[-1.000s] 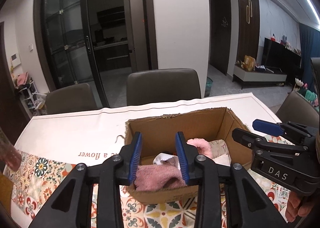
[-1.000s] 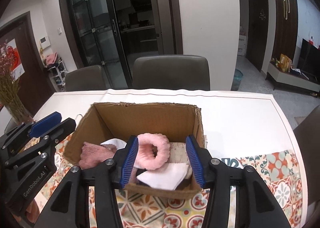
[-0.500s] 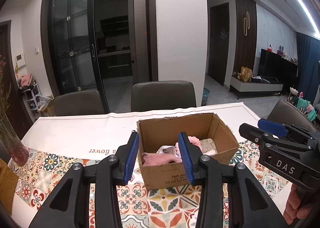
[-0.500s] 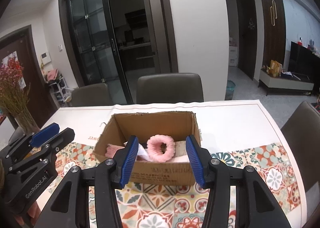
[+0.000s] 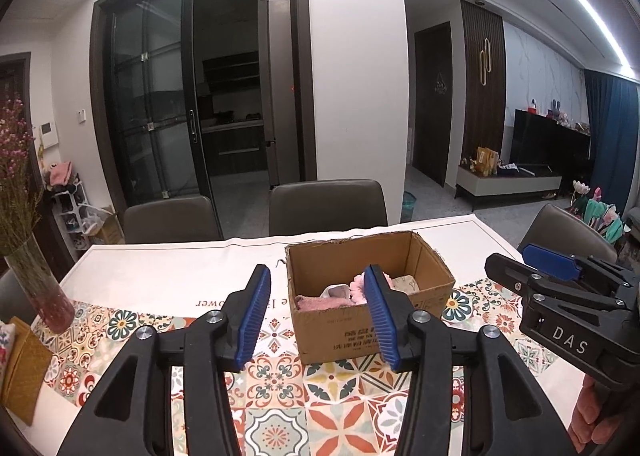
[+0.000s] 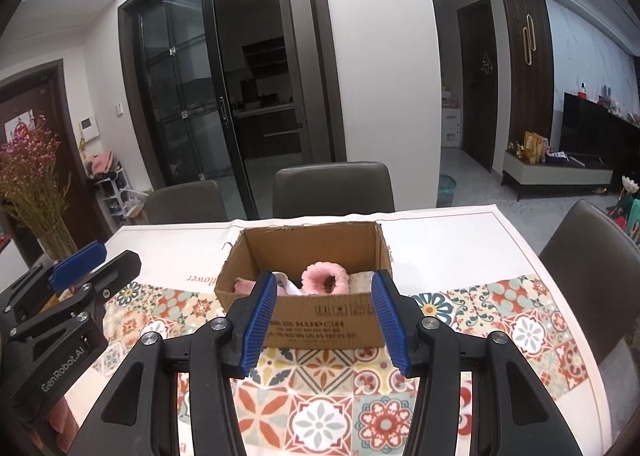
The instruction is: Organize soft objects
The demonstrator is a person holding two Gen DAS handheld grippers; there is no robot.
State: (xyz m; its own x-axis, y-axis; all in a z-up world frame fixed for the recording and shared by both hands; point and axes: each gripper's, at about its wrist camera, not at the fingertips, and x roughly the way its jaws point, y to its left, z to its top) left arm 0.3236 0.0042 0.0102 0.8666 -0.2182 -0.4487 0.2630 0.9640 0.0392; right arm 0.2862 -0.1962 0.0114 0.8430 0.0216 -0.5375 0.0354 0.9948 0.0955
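A cardboard box (image 5: 360,336) (image 6: 320,324) stands on the tiled-pattern tablecloth. In it lie a pink towel (image 5: 316,303) (image 6: 244,286), a white cloth (image 5: 336,290), a fluffy pink ring (image 6: 310,280) and a pale patterned cloth (image 6: 362,282). My left gripper (image 5: 316,272) (image 6: 118,256) hovers short of the box, its jaws opening with nothing between them. My right gripper (image 6: 323,278) (image 5: 510,258) hangs beside it, also short of the box, open and empty.
A glass vase of dried pink flowers (image 5: 44,296) (image 6: 56,240) stands at the table's left edge, with a yellow item (image 5: 20,372) near it. Two chairs (image 5: 328,203) (image 5: 172,219) sit behind the table and another chair (image 6: 592,268) at its right.
Both grippers have drawn back and up from the box. The left jaws, earlier around the pink towel, have widened and left it lying in the box.
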